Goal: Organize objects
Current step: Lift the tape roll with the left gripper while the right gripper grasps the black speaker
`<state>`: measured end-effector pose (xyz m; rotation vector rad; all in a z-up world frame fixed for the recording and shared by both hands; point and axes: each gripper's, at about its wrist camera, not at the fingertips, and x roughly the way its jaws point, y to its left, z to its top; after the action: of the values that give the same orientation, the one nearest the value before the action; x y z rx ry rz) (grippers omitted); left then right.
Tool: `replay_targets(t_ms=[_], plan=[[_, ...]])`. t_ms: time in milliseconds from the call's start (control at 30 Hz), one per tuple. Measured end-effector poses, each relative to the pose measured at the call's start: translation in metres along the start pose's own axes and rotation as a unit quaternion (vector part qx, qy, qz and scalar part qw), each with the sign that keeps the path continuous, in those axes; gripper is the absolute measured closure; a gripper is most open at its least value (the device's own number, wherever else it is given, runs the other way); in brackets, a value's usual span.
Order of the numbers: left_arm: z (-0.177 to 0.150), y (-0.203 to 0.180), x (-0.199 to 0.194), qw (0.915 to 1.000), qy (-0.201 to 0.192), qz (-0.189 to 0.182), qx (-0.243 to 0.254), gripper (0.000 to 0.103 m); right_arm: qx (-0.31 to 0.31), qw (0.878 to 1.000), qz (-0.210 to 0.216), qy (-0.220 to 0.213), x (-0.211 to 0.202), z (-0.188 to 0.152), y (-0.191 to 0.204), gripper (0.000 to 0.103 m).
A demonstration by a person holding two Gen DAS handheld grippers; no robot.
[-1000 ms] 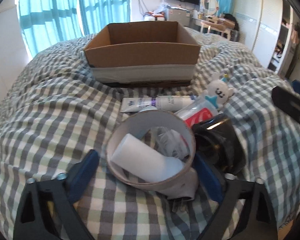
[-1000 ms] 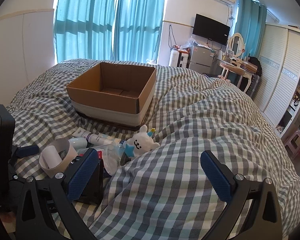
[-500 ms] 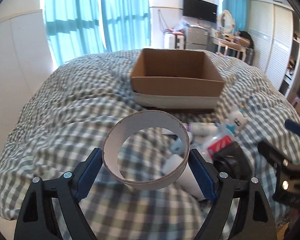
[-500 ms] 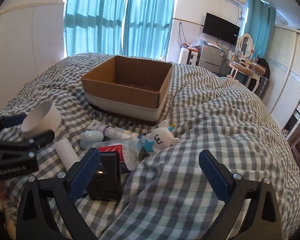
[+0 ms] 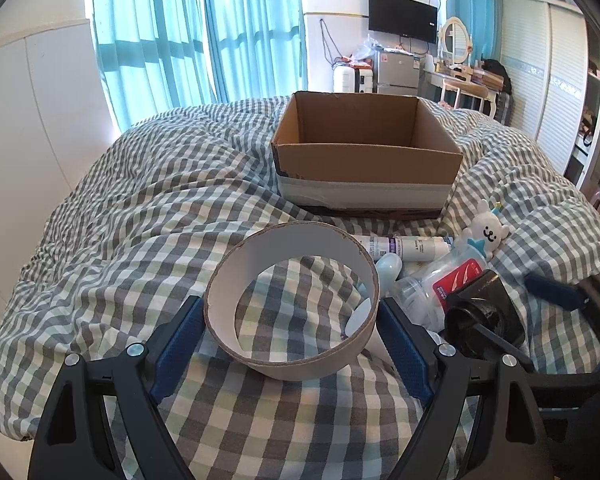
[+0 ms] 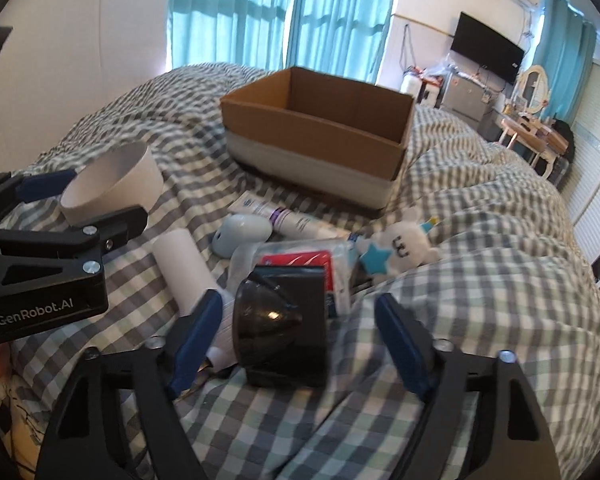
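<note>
Presently the left tongs [image 5: 292, 326] pinch a cardboard ring [image 5: 290, 300], lifted at lower centre of the left view. Right tongs [image 6: 296, 326] are closing around a black box [image 6: 284, 324] on the bed [image 6: 480, 260], pads not yet touching. Cardboard carton [image 5: 364, 168] sits upper centre.

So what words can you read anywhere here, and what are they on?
"GenRobot.AI": white letters on the black body of the left gripper.
Tube: small print, too blurred to read.
Red pack: white marks, not readable.
Plush toy: only a drawn face, no words.
</note>
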<state>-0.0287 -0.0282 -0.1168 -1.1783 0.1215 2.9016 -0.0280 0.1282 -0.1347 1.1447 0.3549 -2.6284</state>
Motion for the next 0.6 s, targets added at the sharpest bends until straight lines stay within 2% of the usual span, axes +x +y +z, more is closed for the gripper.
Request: replay_targets(t_ms=[67,100,367,600], plan=[[0.000,-0.001,0.000,1.0000,0.000,0.000,0.002,0.015,-0.004,1.000,0.005,0.007,0.004,-0.001,0.001,0.053],[0.000,-0.001,-0.001,1.0000,-0.001,0.000,0.001,0.015,-0.004,1.000,0.004,0.007,0.004,-0.002,0.002,0.054],[0.004,-0.001,-0.008,0.9999,-0.010,-0.001,0.000,0.015,0.014,1.000,0.003,-0.020,-0.011,0.005,-0.009,0.055],[0.019,-0.003,-0.022,0.9993,-0.037,-0.003,-0.001,0.015,0.019,0.998,-0.004,-0.062,-0.032,0.031,-0.021,0.055]])
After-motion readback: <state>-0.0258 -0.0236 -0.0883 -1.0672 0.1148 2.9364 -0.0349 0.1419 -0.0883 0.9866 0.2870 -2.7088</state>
